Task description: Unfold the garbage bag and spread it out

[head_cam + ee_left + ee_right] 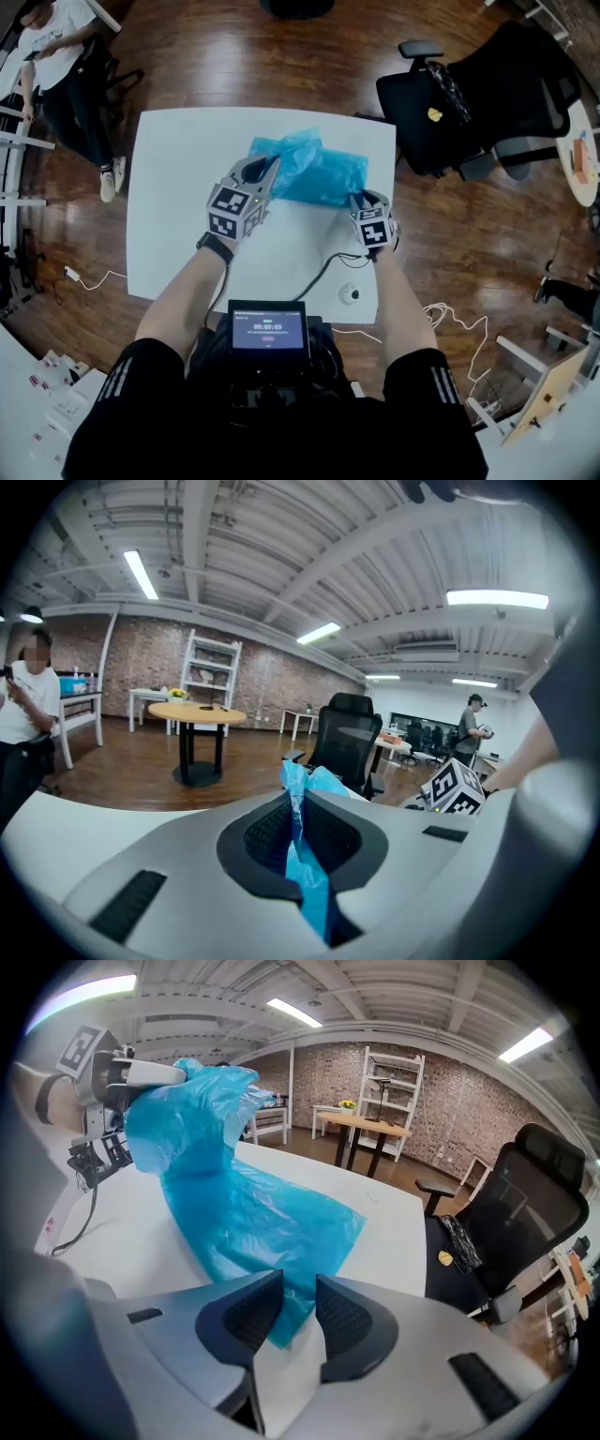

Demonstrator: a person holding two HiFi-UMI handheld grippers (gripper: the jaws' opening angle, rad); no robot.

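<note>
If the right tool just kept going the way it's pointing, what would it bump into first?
Most likely the blue garbage bag: its near corner lies on the white table just ahead of the right tool, in line with its open jaws. Depth is unclear; the corner may already reach between them.

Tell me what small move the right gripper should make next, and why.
Probably close the right gripper on the near corner of the garbage bag: its fingers stand apart with that corner showing between them, while the left gripper already pinches the other end, lifted off the table.
</note>
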